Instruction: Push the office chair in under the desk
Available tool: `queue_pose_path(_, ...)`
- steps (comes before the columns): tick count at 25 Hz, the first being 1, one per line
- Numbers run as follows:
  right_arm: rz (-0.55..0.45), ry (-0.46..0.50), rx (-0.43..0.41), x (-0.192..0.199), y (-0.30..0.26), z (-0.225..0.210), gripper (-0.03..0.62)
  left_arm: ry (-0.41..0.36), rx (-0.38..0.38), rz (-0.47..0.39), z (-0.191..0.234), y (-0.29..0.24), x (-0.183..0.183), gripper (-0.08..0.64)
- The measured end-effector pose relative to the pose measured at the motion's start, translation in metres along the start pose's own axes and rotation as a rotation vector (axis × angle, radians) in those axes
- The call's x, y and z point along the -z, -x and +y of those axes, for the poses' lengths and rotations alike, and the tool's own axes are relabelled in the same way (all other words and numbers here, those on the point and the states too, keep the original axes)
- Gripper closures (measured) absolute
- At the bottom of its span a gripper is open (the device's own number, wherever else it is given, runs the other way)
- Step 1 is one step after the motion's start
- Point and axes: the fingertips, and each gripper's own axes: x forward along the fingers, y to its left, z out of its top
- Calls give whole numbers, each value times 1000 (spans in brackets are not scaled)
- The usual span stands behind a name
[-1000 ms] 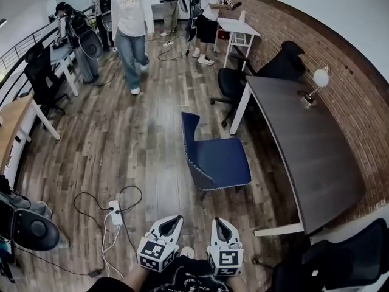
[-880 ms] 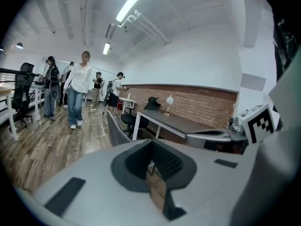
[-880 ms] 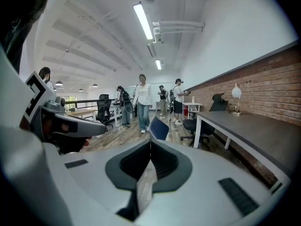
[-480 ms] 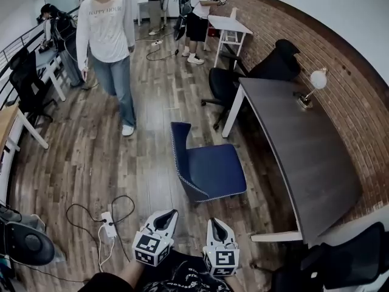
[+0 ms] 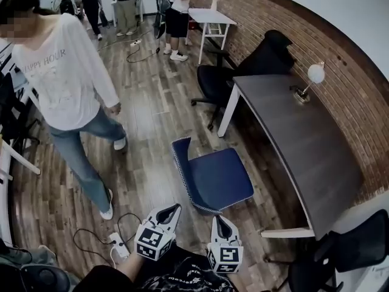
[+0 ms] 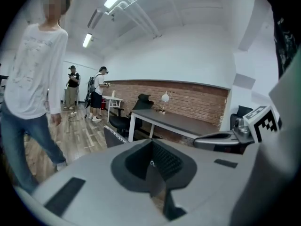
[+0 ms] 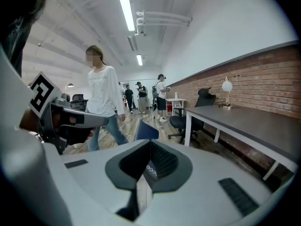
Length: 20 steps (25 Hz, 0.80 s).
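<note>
A blue office chair (image 5: 213, 175) stands on the wood floor, its seat turned toward the dark-topped desk (image 5: 298, 139) and apart from the desk's edge. Both grippers hang low in the head view, short of the chair. My left gripper (image 5: 172, 208) is shut and empty, pointing at the chair's back corner. To its right, my right gripper (image 5: 219, 219) is also shut and empty. In the left gripper view the chair's back (image 6: 113, 136) shows beyond the shut jaws, with the desk (image 6: 178, 121) behind. The right gripper view shows the chair (image 7: 146, 131) and the desk (image 7: 244, 119).
A person in a white top (image 5: 67, 96) walks close on the left. A black office chair (image 5: 243, 66) stands at the desk's far end, another (image 5: 340, 254) at its near end. A lamp (image 5: 313, 75) stands on the desk. A power strip with cables (image 5: 118, 242) lies near my left gripper.
The person in white has walked from the back of the room to close on my left. I have moved forward and the blue chair is nearer. Both grippers stay shut.
</note>
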Motion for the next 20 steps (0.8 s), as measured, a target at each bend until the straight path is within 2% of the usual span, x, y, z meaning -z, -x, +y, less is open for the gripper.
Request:
queue_pose_path(6,58,-21,82,-11,-37,12,586,-22,99,48,42,-25,-9,552)
queue_pose_path(13,113,-93,146,-10,-64,11,584,-75,215,103,57,-59,-9,552)
queue_pose_path(15,139,-114,136,-8,-72,13,583,-85,226,119,60,-68,-10,552)
queue_pose_path(20,211,-141,38,-4,-92,28,483,-102,247,147,74,-84,-18,546)
